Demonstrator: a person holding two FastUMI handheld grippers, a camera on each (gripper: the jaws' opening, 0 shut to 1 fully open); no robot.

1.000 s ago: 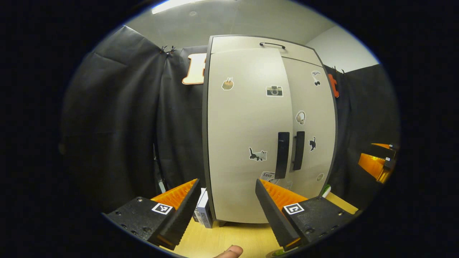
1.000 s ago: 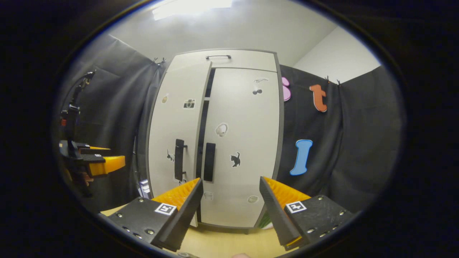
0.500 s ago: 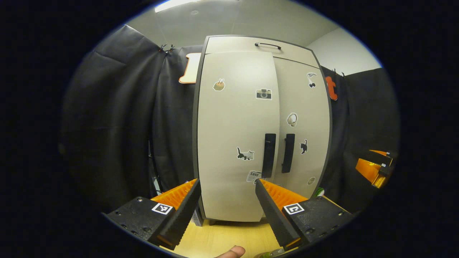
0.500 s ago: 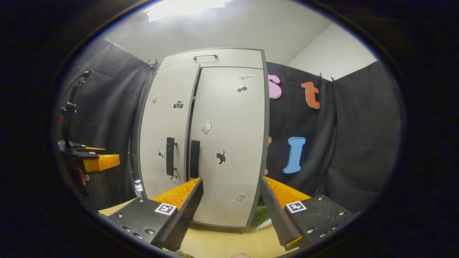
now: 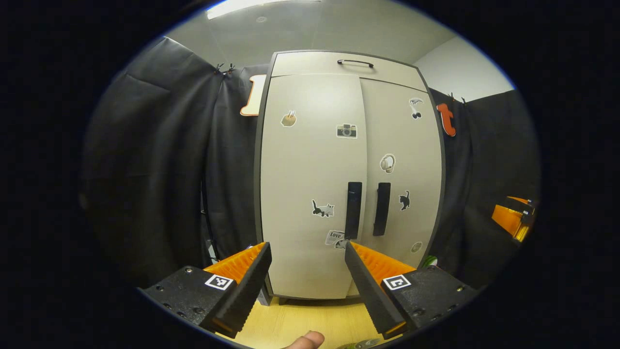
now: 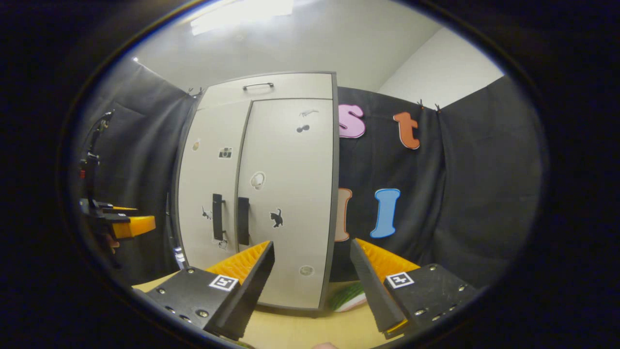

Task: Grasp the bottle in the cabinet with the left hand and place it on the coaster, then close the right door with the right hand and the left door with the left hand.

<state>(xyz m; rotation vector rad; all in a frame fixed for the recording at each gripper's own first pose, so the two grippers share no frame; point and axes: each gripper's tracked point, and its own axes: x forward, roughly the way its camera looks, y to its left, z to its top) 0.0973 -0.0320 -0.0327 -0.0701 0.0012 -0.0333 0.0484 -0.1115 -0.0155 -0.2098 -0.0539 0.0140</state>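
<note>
Since earlier frame, pale grey left door (image 5: pixel 312 184) swung flush with right door (image 5: pixel 402 169) (both shut); left gripper (image 5: pixel 306 276), right gripper (image 6: pixel 312 278) both spread wide, empty; green object (image 6: pixel 349 296) beside cabinet base half-hidden.

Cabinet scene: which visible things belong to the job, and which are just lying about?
Job:
left door
right door
left gripper, open
right gripper, open

Lying about:
green-and-white object beside the cabinet's right foot
top drawer
small box at the cabinet's left
wooden table
</note>
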